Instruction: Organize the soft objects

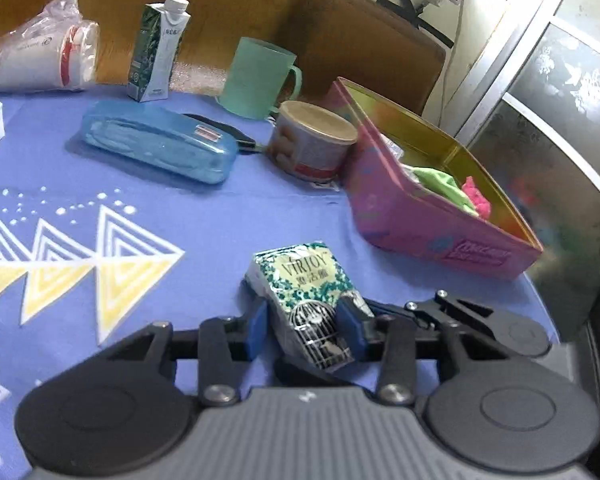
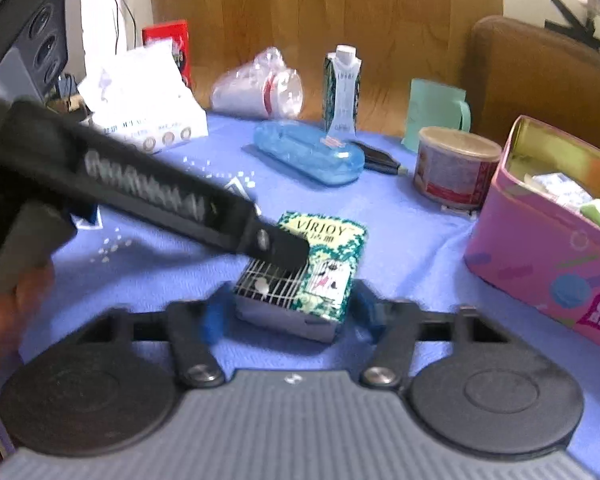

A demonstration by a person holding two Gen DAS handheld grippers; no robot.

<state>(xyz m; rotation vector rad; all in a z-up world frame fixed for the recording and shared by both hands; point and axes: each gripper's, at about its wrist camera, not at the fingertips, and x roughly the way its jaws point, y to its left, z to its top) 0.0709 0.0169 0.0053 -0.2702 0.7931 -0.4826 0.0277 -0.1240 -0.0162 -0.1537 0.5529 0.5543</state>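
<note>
Taking the tissue pack as the landmark and reading across from its left: the blue case lies well beyond it and to the left on the blue tablecloth, with the green mug and the round tub farther back. The pack itself sits flat on the cloth, its long axis running away from the left gripper, so the near short end lies between the blue pads. Those pads press in on both long sides of the pack; the left gripper is pinched on it.

In the right wrist view, the same pack lies straight ahead of the right gripper, whose jaws stand spread either side of the near end without clearly pressing it. The left tool's black finger crosses in from the left and rests over the pack's top.

To the right of the pack, a short way off, stands the pink tin, already holding green and pink soft things. The left hand has the grip, so I judge the coming move to be a lift and carry rightward into that tin.
</note>
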